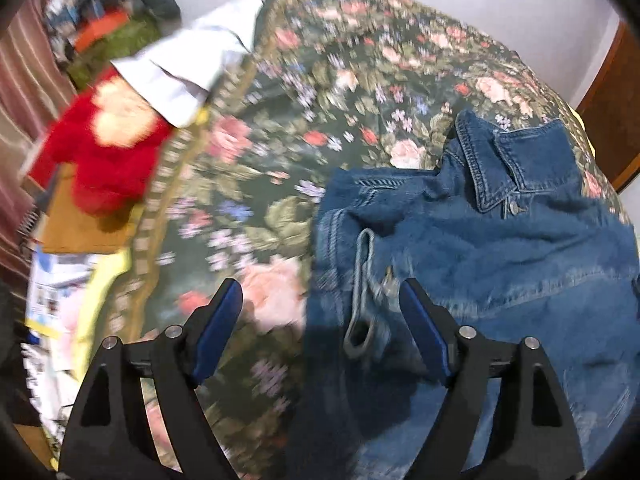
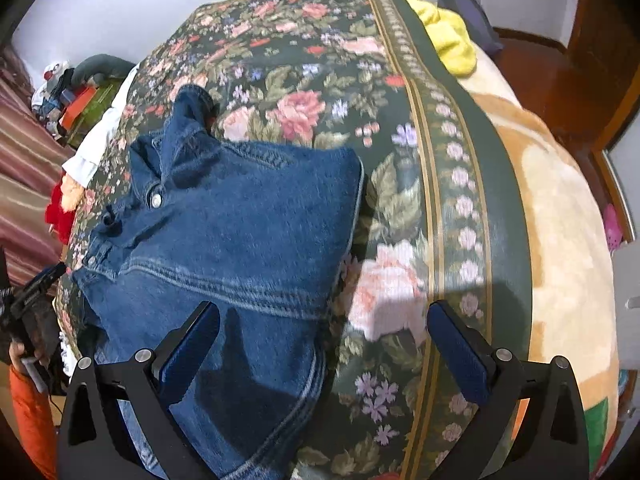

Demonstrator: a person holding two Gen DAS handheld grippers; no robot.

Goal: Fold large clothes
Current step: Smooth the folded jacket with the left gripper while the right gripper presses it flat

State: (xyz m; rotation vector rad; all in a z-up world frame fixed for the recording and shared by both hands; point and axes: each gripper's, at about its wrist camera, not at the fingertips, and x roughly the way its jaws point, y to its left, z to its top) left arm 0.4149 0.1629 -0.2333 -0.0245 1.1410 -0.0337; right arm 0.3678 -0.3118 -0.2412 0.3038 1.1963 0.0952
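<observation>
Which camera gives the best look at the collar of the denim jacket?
The left wrist view: the collar lies spread open near the frame's upper right, with its stitching and a button below it visible. In the right wrist view the collar is bunched, partly folded over and seen edge-on.

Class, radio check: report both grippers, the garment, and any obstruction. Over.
Left gripper open, empty. Right gripper open, empty. Denim jacket lying partly folded on floral bedspread. Nothing blocking.

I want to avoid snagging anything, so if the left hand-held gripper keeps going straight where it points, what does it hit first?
Probably the denim jacket: its left edge lies between the open fingers of the left hand-held gripper, over the floral bedspread. Depth is unclear.
</observation>
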